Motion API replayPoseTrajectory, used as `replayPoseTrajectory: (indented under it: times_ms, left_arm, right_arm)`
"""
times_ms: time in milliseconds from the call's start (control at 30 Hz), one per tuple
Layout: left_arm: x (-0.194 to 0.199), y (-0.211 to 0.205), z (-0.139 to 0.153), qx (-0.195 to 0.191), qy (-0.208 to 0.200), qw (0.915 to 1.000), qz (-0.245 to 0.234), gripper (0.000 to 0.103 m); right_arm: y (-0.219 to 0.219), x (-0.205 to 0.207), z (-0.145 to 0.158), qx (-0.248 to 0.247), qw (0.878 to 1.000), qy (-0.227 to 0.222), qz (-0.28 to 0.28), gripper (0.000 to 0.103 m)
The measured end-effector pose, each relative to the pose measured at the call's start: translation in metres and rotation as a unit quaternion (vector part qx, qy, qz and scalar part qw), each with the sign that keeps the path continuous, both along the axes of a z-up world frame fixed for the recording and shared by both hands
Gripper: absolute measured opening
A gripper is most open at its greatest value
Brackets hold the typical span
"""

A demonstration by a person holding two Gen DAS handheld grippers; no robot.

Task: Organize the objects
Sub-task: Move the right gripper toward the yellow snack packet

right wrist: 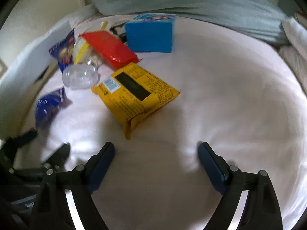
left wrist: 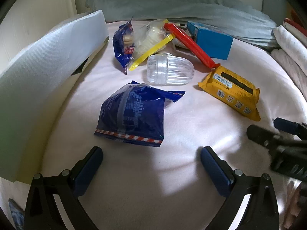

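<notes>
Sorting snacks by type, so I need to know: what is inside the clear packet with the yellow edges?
Inside the clear packet with yellow edges, pale round crackers show through the film, stacked together. How many there are cannot be told: the red packet lies over its far end.

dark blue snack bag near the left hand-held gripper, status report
Left hand-held gripper open, empty. Right hand-held gripper open, empty. Dark blue crinkled snack bag lying untouched on the pale pink sheet. Path clear.

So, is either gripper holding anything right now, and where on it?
Nothing is held. The left gripper and right gripper are both open over bare pale pink bedsheet.
</notes>
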State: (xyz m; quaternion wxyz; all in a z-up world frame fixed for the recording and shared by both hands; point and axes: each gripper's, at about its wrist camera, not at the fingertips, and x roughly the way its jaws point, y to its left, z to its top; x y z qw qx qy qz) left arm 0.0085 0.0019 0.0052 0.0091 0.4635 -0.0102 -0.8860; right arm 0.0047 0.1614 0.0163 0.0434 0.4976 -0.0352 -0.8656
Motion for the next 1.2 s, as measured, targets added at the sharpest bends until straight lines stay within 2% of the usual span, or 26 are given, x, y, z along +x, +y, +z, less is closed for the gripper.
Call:
replayPoseTrajectory:
  times_ms: [33,67,100,167,200,267,300,433,567,700,767,833,933,1067,1200]
  left_arm:
    - [-0.002,0.001,0.000,-0.001,-0.006,1.0000,0.000,0.103]
    - [-0.003,0.000,0.003,-0.001,-0.014,0.9999,-0.007,0.098]
    - [-0.006,0.001,0.007,0.001,-0.024,0.9993,-0.029,0.092]
    - [-0.014,0.006,0.021,-0.020,-0.044,0.9968,-0.064,0.063]
    - [-0.017,0.008,0.030,-0.035,-0.046,0.9960,-0.068,0.059]
    - [-0.023,0.004,0.059,-0.056,-0.040,0.9954,-0.067,0.059]
    - [-0.025,-0.001,0.074,-0.050,-0.034,0.9960,-0.066,0.059]
    - [-0.046,-0.020,0.139,-0.009,-0.011,0.9975,-0.070,0.059]
    - [-0.068,-0.035,0.174,0.016,0.028,0.9965,-0.077,0.059]
    - [-0.083,-0.046,0.169,0.023,0.036,0.9960,-0.078,0.059]
    - [-0.083,-0.048,0.158,0.038,0.030,0.9955,-0.081,0.059]
    - [-0.078,-0.044,0.151,0.057,0.013,0.9939,-0.093,0.059]
    - [-0.071,-0.035,0.144,0.047,0.001,0.9930,-0.108,0.059]
    - [-0.066,-0.034,0.146,0.053,0.013,0.9927,-0.108,0.059]
    - [-0.063,-0.039,0.146,0.032,0.023,0.9949,-0.093,0.059]
  right_arm:
    - [0.004,0.000,0.005,-0.012,1.000,-0.012,-0.005,0.079]
    - [0.006,0.000,0.009,-0.017,1.000,-0.020,-0.006,0.069]
    - [0.007,0.001,0.016,-0.022,0.999,-0.029,-0.006,0.066]
    - [0.003,0.007,0.038,-0.011,1.000,-0.027,-0.004,0.064]
    - [0.009,0.014,0.054,-0.003,1.000,-0.021,-0.003,0.064]
    - [0.003,0.011,0.085,0.002,1.000,-0.007,-0.007,0.064]
    - [-0.002,-0.014,0.090,-0.005,1.000,-0.004,-0.011,0.064]
    - [-0.019,-0.047,0.146,-0.068,0.997,-0.012,-0.028,0.064]
    - [-0.044,-0.084,0.179,-0.089,0.993,-0.022,-0.080,0.064]
    - [-0.045,-0.093,0.180,-0.146,0.974,-0.038,-0.168,0.064]
    - [-0.050,-0.082,0.167,-0.142,0.965,-0.055,-0.211,0.064]
    - [-0.061,-0.075,0.149,-0.128,0.968,-0.070,-0.206,0.064]
    - [-0.072,-0.074,0.127,-0.135,0.972,-0.083,-0.174,0.064]
    - [-0.076,-0.078,0.119,-0.129,0.976,-0.080,-0.157,0.064]
    - [-0.077,-0.082,0.111,-0.149,0.975,-0.094,-0.133,0.064]
